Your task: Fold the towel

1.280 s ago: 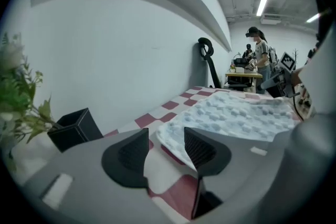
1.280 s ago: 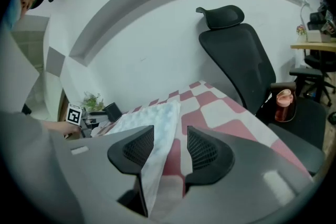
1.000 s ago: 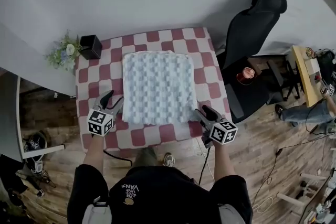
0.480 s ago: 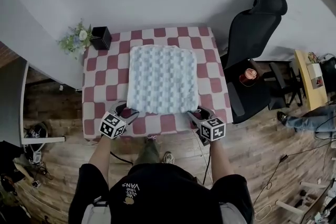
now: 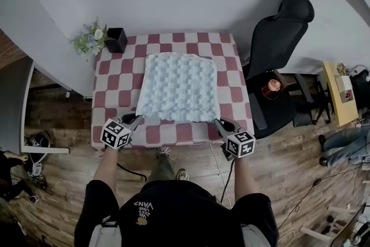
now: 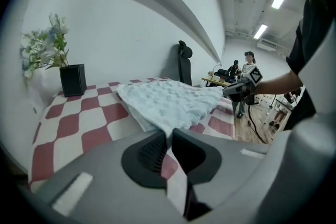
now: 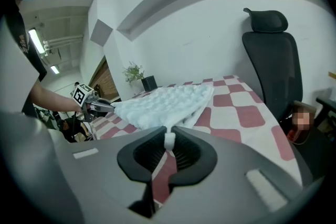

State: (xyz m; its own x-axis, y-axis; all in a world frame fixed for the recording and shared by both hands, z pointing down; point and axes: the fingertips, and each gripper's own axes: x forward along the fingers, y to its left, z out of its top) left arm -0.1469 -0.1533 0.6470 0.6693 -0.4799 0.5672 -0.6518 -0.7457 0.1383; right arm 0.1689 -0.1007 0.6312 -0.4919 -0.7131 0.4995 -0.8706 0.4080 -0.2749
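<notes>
In the head view, the towel (image 5: 178,88) lies spread out in the middle of the red-and-white checked tablecloth (image 5: 115,89), with a black pot (image 5: 116,40) of flowers at the far left corner and a black office chair (image 5: 277,32) beside the table on the right. We see no fold in it yet: it is a full square, its far edge flat on the cloth. The left gripper (image 5: 137,118) sits at the near left corner and the right gripper (image 5: 219,121) at the near right corner, and both corners are drawn out into points toward us.

In the left gripper view, the jaws have just been closing, and they now pinch the tip of the towel (image 6: 168,102) corner between their ribbed pads. The fabric rises from the tablecloth into the grip. The right gripper (image 6: 233,91) shows across the table, at the other corner.

In the right gripper view, the jaws have likewise just been closing, and a small tuft of the white corner is squeezed between the pads. The towel (image 7: 163,102) runs away from the grip across the checks.

We judge that the grasp is done and the folding itself is all still ahead. The near edge has to be carried over to the far edge, laid down and released.
</notes>
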